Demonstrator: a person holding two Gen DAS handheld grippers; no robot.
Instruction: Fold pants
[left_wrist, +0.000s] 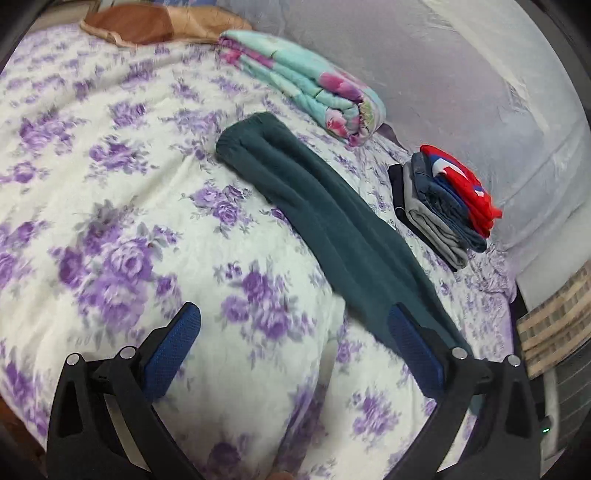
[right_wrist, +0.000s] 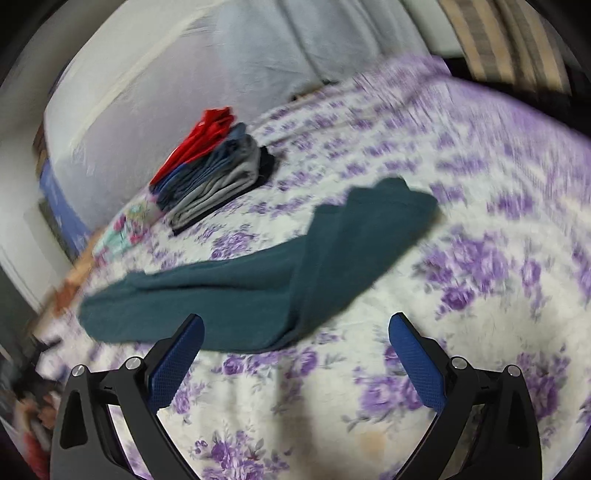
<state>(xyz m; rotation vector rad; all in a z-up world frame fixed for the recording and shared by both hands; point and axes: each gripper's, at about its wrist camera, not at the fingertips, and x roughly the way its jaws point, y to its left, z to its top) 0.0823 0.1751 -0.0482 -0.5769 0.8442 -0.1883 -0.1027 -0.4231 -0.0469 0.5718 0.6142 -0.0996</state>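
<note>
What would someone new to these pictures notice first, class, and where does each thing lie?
Dark green pants stretch long and narrow across the purple-flowered bedspread, folded lengthwise. Beyond them, near the wall, sits a stack of folded clothes topped in bright red. Both grippers, left and right, hang open and empty.

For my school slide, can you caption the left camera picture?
Open left tongs hover over dark green pants lying long on a purple-flowered bedspread, beside a stack of folded clothes.

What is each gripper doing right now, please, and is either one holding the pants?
Left gripper: open, holding nothing; the dark green pants lie on the bed past its right finger.
Right gripper: open, holding nothing, above the pants' near edge.
</note>
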